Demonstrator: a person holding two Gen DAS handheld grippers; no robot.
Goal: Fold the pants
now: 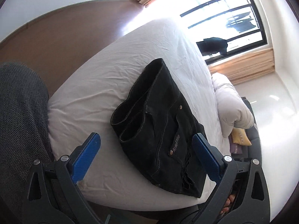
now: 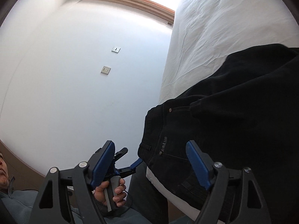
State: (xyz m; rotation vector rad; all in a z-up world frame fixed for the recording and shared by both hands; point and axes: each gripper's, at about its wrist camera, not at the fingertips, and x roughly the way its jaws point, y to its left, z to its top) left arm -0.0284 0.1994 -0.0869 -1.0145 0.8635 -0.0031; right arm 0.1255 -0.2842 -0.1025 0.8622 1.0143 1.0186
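Black denim pants (image 1: 160, 119) lie folded compactly on the white bed (image 1: 89, 100), both tools spread, gripping nothing.

Folded black denim pants (image 2: 233, 112) lie at the near edge of the white-sheeted bed (image 2: 224, 28). The blue-padded right gripper (image 2: 149, 160) stands open, empty. A person's hand (image 2: 112, 192) grips the left gripper (image 2: 129, 158).

The bed (image 1: 115, 63) wore a creased white sheet (image 1: 89, 100); folded black pants (image 1: 160, 123) lay near its edge, a duvet (image 1: 229, 100) bunched alongside.
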